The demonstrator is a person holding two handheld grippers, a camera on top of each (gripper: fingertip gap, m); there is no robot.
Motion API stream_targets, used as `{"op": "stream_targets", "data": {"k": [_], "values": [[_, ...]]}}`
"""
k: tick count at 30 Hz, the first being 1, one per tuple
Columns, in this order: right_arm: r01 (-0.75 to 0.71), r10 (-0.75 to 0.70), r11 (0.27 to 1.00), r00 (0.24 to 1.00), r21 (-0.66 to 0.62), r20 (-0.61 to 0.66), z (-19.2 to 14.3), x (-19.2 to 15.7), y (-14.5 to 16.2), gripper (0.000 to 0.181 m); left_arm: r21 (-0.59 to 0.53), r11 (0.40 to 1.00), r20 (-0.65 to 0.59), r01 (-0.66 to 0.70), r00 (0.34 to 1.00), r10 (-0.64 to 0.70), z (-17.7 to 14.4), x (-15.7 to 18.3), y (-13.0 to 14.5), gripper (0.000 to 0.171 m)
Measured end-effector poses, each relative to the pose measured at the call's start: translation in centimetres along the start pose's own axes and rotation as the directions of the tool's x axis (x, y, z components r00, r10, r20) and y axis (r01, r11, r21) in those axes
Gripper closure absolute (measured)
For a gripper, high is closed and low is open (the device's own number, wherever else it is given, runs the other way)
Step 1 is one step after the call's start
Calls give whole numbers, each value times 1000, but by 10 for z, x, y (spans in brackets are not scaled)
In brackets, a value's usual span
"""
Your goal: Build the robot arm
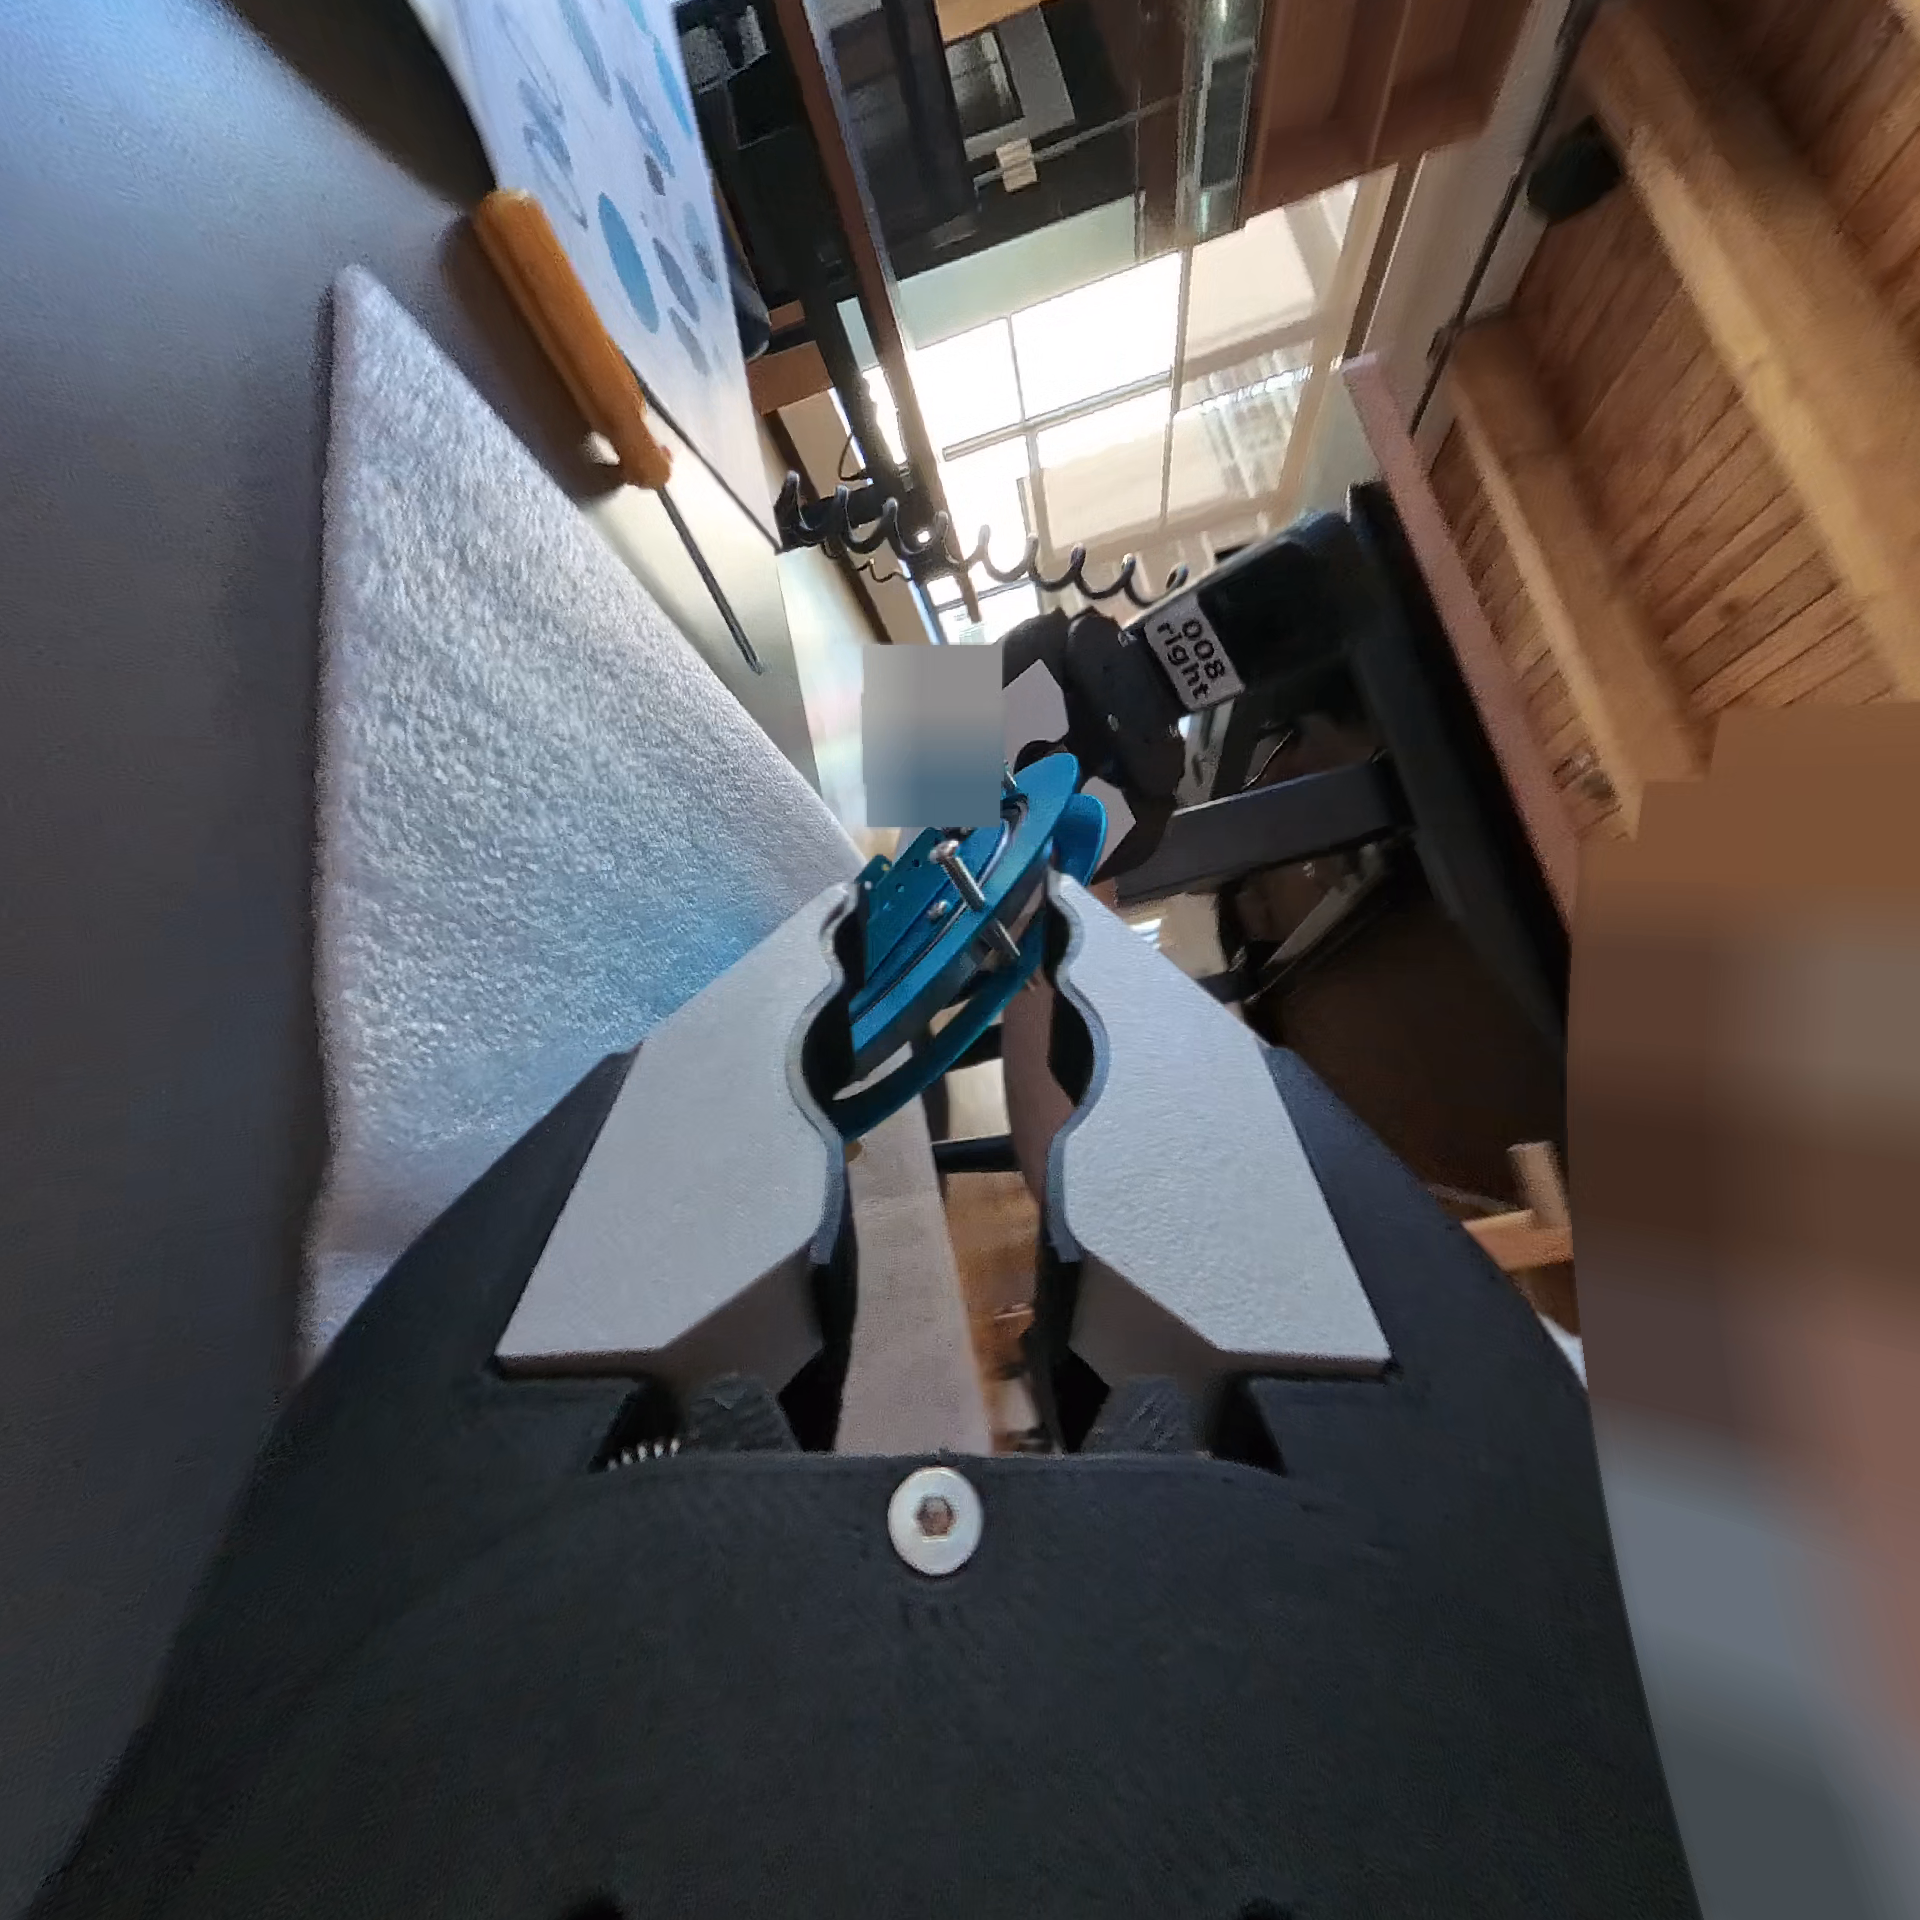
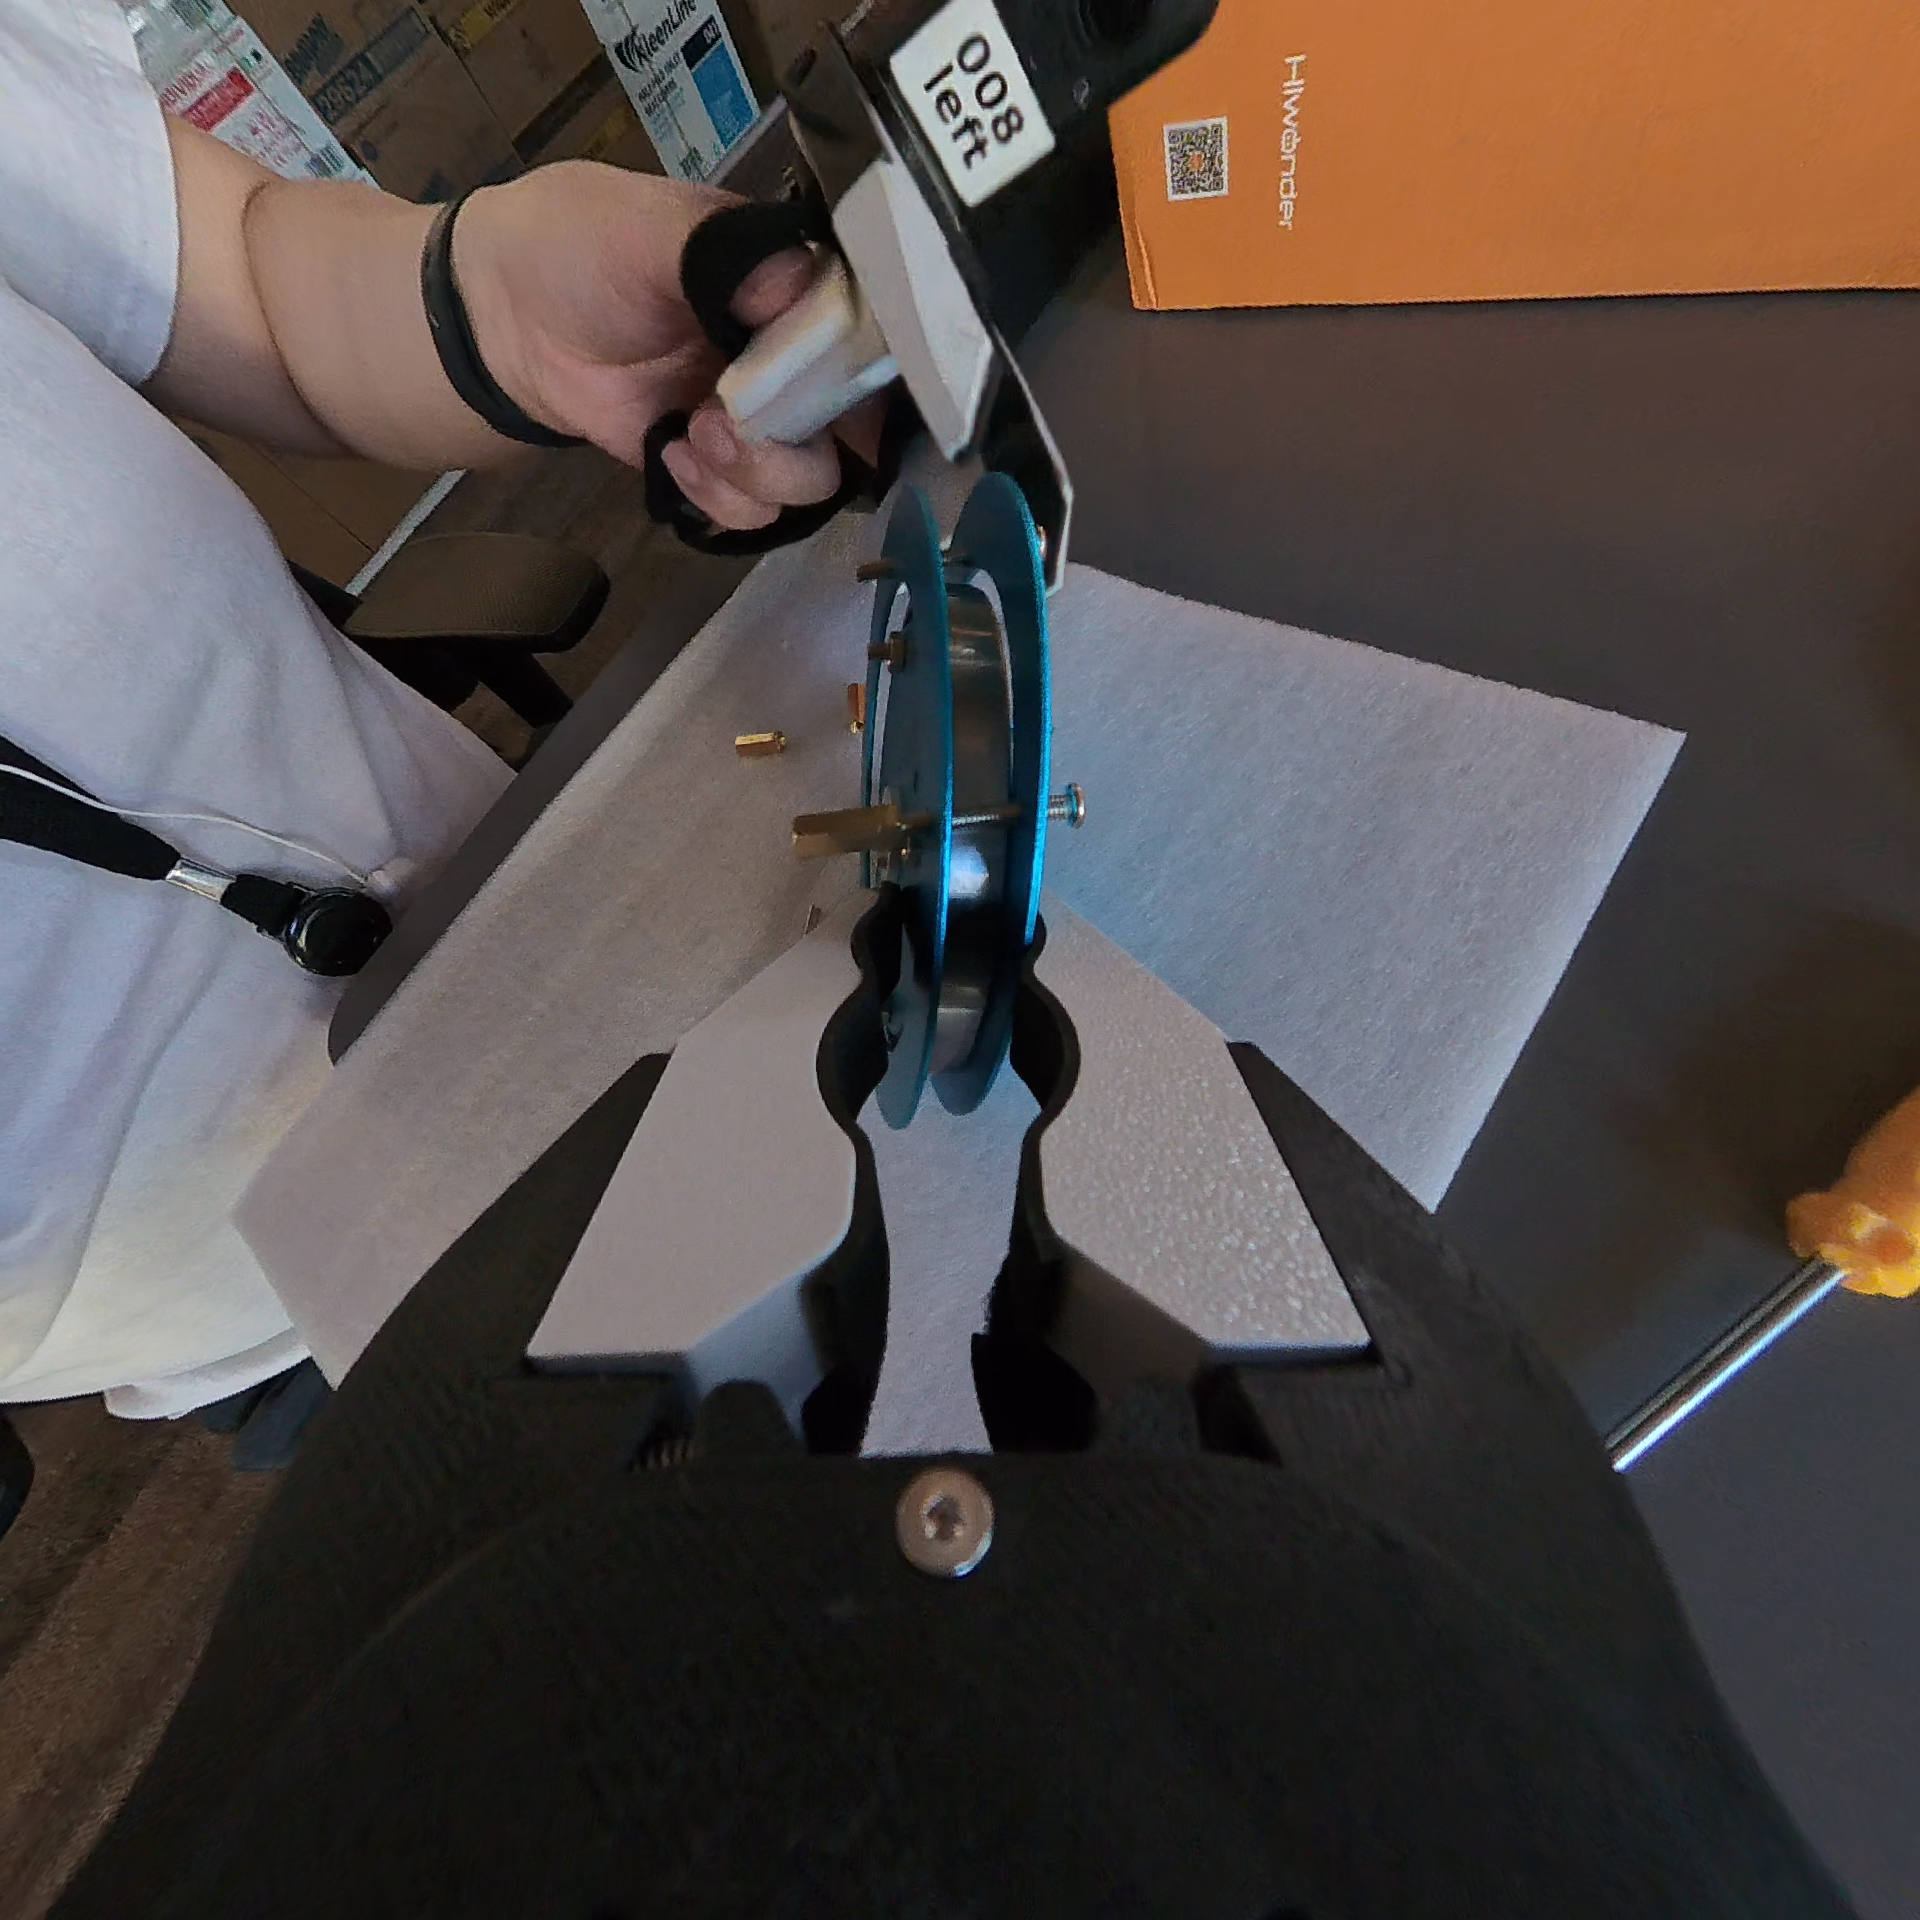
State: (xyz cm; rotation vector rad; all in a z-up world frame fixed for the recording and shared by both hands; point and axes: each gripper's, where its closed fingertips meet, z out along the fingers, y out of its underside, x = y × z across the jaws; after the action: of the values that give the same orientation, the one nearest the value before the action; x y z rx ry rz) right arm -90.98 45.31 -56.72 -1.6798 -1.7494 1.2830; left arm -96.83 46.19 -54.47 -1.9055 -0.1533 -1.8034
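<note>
Left wrist view: my left gripper [image 1: 951, 914] is closed on a blue disc assembly [image 1: 935, 935], two round blue plates with a metal ring between them, held on edge between the grey fingertips [image 1: 727, 1039]. A silver screw [image 1: 971, 894] sticks out of the plate face. At about two o'clock from the assembly my right gripper [image 1: 1081, 831] meets the far rim of the same piece; whether it pinches there I cannot tell from this side. At nine o'clock lies a white foam sheet [image 1: 499, 727] on the dark grey table [image 1: 135, 416], and at eleven o'clock an orange-handled screwdriver [image 1: 566, 322] rests on the table beside the sheet.

Right wrist view: my right gripper [image 2: 956, 935] is clamped on the near rim of the blue disc assembly [image 2: 987, 727], which stands on edge above the foam sheet [image 2: 1299, 831]. At twelve o'clock my left gripper [image 2: 997, 488] holds the opposite rim, with my left hand [image 2: 582, 312] on its handle at eleven o'clock. A brass standoff [image 2: 847, 831] juts from the assembly toward nine o'clock, and a loose brass standoff [image 2: 758, 743] lies on the foam at ten o'clock. An orange box [image 2: 1558, 156] sits on the table [image 2: 1455, 468] at one o'clock; the screwdriver [image 2: 1860, 1236] is at four o'clock.
</note>
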Motion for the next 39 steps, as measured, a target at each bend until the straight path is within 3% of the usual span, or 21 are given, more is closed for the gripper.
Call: {"op": "stream_targets", "data": {"k": [2, 4, 5, 7, 10, 13, 19, 21, 24, 31, 35, 36, 39], "values": [[18, -18, 1000, 1000, 11, 0, 0, -1, 0, 164, -8, 992, -21, -130, 991, 130, -2, 9, -4, 120], [47, -47, 999, 999, 18, -8, 0, -3, -1, 164, -32, 940, -78, -340, 938, 337, -4, 23, -2, 114], [59, -59, 998, 998, 20, -13, 0, -4, -1, 165, -70, 881, -89, -467, 883, 461, -4, 26, 3, 106], [75, -75, 997, 997, 20, -22, 0, -5, -1, 165, -158, 706, -46, -691, 719, 694, -4, 22, 13, 81], [82, -82, 996, 996, 17, -22, 0, -5, -1, 165, -286, 441, -36, -850, 470, 882, -1, 15, 25, 85], [77, -76, 997, 997, 14, -17, 0, -5, -1, 165, -324, 324, -87, -889, 369, 925, 2, 14, 28, 100], [73, -73, 997, 997, 4, -15, 1, -4, -1, 165, -374, 271, -138, -887, 342, 930, 3, 0, 26, 133], [65, -65, 998, 998, 1, -12, 1, -3, -1, 164, -352, 274, -144, -895, 341, 929, 4, -1, 29, 151], [31, -31, 1000, 999, -2, 14, 1, -2, 0, 165, -302, 304, -128, -904, 354, 926, 5, 0, 27, 155], [64, -64, 998, 998, -22, 25, 4, -2, -3, 164, -366, 369, -101, -854, 431, 897, 0, -10, 23, 142], [79, -78, 996, 997, -35, 19, 5, -3, -4, 165, -380, 368, -25, -848, 407, 913, 1, -17, 14, 111], [80, -79, 996, 997, -38, 18, 5, -3, -4, 165, -370, 370, -30, -852, 409, 912, 2, -15, 14, 111], [77, -77, 996, 997, -45, 20, 6, -3, -4, 164, -318, 363, -91, -876, 409, 908, 3, -3, 20, 133]]}}
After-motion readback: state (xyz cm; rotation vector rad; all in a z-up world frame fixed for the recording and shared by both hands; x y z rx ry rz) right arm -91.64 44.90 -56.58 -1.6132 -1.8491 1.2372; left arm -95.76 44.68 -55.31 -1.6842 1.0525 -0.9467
